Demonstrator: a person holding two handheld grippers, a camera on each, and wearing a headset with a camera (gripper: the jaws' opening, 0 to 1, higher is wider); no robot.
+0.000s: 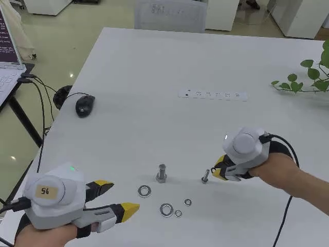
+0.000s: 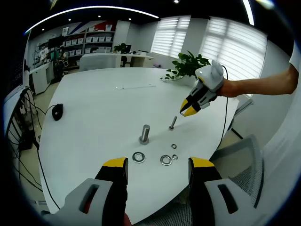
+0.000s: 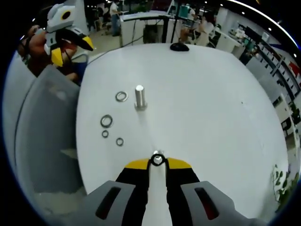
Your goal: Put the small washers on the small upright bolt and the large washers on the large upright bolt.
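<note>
The large upright bolt [image 1: 161, 173] stands on its head mid-table, with the small upright bolt [image 1: 205, 176] to its right. Two large washers [image 1: 144, 191] lie flat nearer, and two small washers [image 1: 187, 202] lie right of them. A third small washer [image 3: 157, 160] sits pinched in the right gripper [image 3: 157, 163].

Place: an open-plan office.
Landmark: a big white table [image 1: 154, 67].
On the table: a black mouse [image 1: 85, 105] near its left edge, a white power strip [image 1: 212, 94] around its middle, a leafy plant [image 1: 308, 77] at its right edge.
Left of the table: a laptop [image 1: 6, 51] on a side desk.
Beyond the table: more white desks [image 2: 131, 57], shelves of boxes [image 2: 87, 41], and blinds [image 2: 225, 47] over wide windows.
</note>
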